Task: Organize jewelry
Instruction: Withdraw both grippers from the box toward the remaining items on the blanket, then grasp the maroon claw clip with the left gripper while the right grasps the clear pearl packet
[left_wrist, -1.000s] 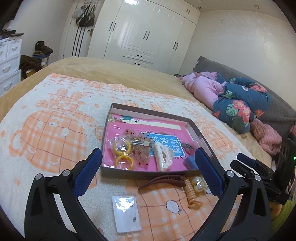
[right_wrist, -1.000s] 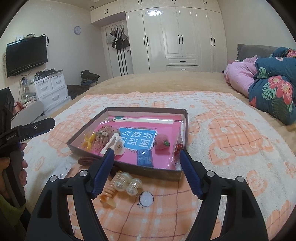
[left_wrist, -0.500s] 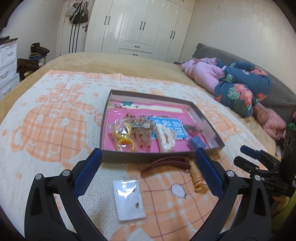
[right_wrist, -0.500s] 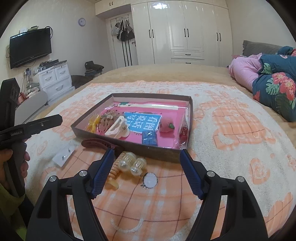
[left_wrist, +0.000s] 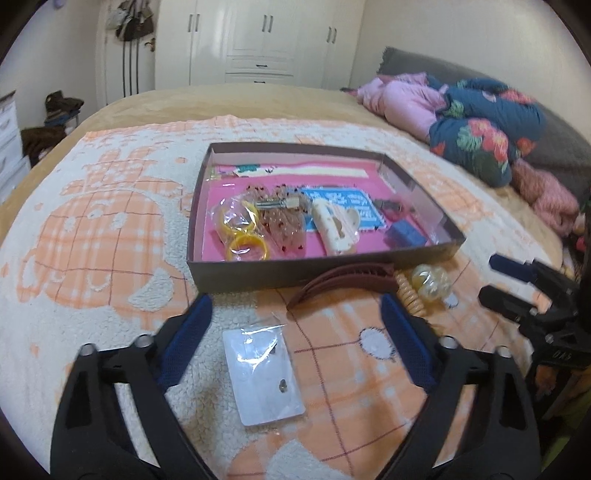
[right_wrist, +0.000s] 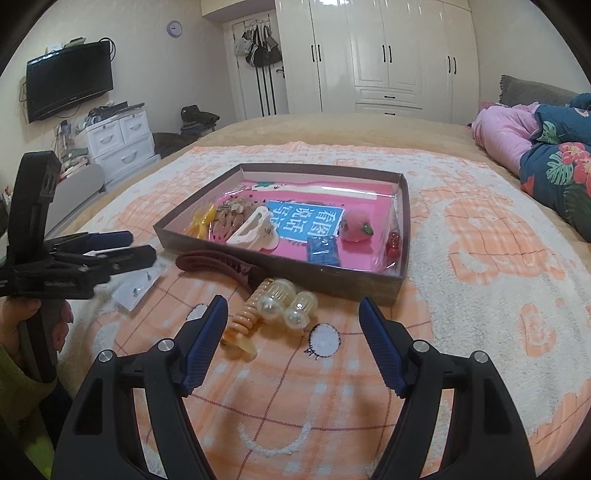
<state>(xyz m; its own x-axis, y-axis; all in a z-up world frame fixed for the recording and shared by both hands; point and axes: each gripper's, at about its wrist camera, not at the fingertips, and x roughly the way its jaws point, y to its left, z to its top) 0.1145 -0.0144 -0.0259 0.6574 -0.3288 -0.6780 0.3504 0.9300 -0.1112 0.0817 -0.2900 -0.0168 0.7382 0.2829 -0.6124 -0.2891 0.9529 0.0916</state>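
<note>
Setting: bedroom; an orange-and-white blanket (left_wrist: 92, 258) covers the bed, white wardrobes fill the upper centre of both views.
Box: a shallow brown box (left_wrist: 258, 275) with a pink floor sits mid-frame and already holds yellow rings (left_wrist: 245, 245), a cream hair claw (left_wrist: 334, 229) and a small blue case (right_wrist: 322, 250).
Loose pieces: a dark red hair clip (left_wrist: 340, 278) lies against the near wall of the box; an orange coil hair tie (right_wrist: 240, 325) and two pearl-tipped ornaments (right_wrist: 284, 301) rest just beside it; a clear earring packet (left_wrist: 264, 373) lies nearest, lower centre of the left view.
Left tongs (left_wrist: 295, 332): jaws closing but wide apart, empty, hanging over the packet, which shows between them.
Right tongs (right_wrist: 293, 325): jaws fairly wide, gripping nothing, framing the coil tie and ornaments.
Step in hand (judgement): approach to pick up the loose pieces, box partly filled.
Next move (judgement): a flat packet on deep pile calls for a low, edge-on pinch.
Hard to make out: the stud in the packet is too small to identify; the box's right corner items are blurred; the person shows only as a hand (right_wrist: 22, 325) at the left edge.
</note>
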